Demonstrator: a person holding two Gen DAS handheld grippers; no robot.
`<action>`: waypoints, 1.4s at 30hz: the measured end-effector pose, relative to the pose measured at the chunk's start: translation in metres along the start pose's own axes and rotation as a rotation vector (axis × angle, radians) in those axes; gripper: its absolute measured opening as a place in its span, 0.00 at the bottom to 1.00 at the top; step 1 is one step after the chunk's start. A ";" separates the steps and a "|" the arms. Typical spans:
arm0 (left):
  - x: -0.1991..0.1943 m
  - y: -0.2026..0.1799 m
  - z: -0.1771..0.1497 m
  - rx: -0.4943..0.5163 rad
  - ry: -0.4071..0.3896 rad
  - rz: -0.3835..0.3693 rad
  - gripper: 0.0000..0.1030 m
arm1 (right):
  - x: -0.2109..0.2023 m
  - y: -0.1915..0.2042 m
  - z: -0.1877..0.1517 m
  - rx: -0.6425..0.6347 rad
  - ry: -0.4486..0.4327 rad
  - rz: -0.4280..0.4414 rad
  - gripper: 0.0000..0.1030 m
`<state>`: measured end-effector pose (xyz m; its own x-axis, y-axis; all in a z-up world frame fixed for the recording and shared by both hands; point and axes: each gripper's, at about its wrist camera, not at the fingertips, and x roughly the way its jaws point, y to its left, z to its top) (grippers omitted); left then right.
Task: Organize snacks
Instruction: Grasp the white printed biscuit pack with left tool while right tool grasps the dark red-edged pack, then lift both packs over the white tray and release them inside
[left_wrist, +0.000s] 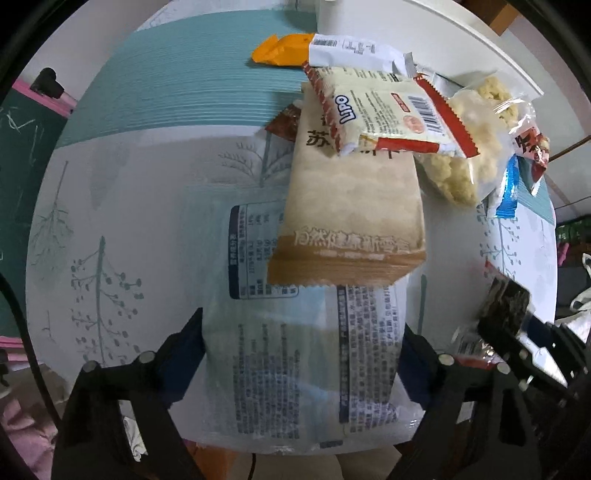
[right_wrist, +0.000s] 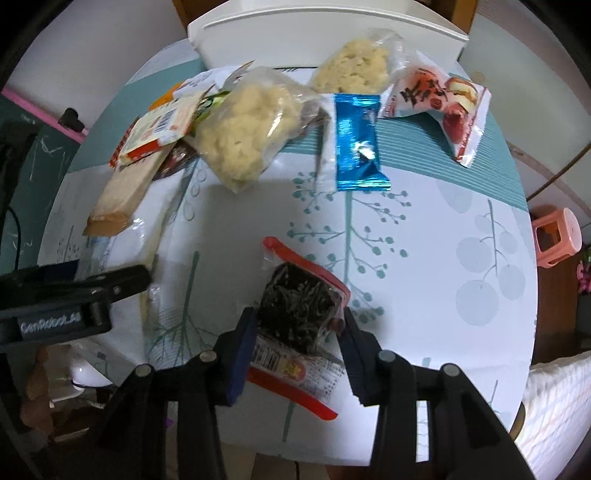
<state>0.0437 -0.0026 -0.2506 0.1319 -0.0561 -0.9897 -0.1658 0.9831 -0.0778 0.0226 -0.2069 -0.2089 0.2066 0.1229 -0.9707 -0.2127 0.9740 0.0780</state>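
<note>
Scattered snack packets (right_wrist: 236, 136) on table

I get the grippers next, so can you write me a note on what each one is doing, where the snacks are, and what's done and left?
Left gripper: jaws wide on both sides of the big white packet; I cannot tell if they pinch it.
Right gripper: closed on the dark seaweed snack pack, near the table's front edge.
The tan packet, Lipo packet, puffed-snack bags, blue packet and red packet lie in a loose pile by the white bin.
Done: no snack shows inside the bin.
Left: sort them all.
</note>
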 end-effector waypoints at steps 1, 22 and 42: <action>-0.001 0.002 -0.002 -0.004 -0.002 -0.002 0.85 | -0.002 -0.002 0.001 0.007 -0.004 0.001 0.42; -0.198 0.023 0.056 0.020 -0.472 -0.111 0.83 | -0.093 -0.022 0.074 0.097 -0.235 0.109 0.42; -0.214 -0.037 0.242 0.114 -0.502 -0.110 0.84 | -0.175 -0.055 0.230 0.128 -0.519 0.080 0.43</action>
<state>0.2579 0.0155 -0.0065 0.5993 -0.0968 -0.7947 -0.0213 0.9904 -0.1367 0.2177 -0.2384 0.0093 0.6462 0.2442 -0.7230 -0.1356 0.9691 0.2062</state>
